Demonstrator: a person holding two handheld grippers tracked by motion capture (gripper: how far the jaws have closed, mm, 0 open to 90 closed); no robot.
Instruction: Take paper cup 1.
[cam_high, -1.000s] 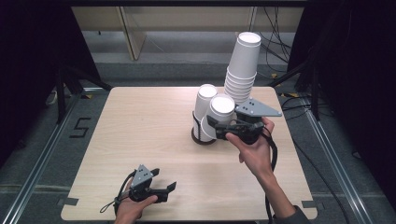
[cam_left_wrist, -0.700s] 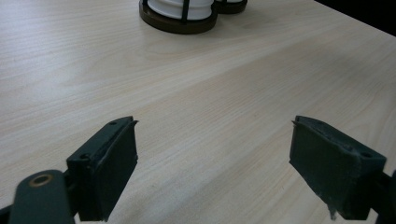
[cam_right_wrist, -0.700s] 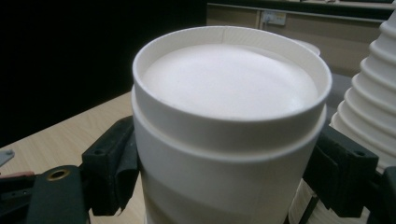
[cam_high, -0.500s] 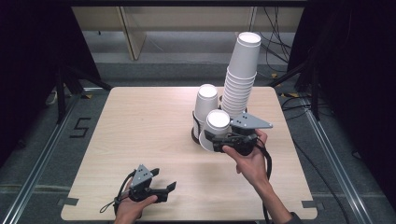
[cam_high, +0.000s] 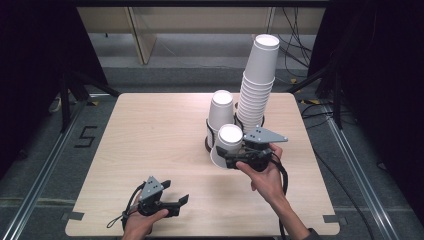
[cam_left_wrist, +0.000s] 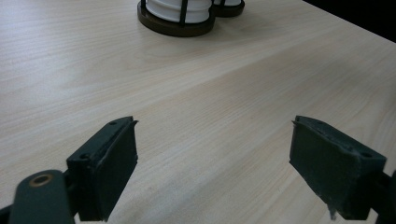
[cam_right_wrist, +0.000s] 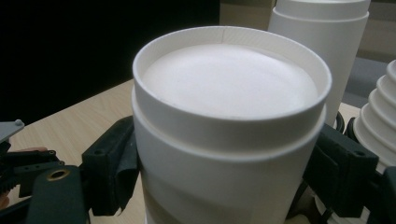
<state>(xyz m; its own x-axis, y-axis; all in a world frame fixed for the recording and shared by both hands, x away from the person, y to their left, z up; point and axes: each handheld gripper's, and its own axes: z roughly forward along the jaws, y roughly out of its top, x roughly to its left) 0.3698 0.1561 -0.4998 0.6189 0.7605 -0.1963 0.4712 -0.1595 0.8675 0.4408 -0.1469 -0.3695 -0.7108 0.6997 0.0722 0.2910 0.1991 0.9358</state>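
Setting down one inverted cup, step in progress.
My right hand-held gripper (cam_high: 234, 159) pinches the upturned paper cup (cam_high: 227, 145) low over the bench (cam_high: 150, 135), before the holders; next, lower squarely and release. Left hand-held gripper (cam_high: 172, 202) idle, spread, empty.

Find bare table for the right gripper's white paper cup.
Free: the left half of the light wooden table, far edge to the left gripper, and the near strip between it and the right forearm. Crowded: right of centre, with the short cup stack, the tall cup stack and the right gripper holding the white paper cup before them.
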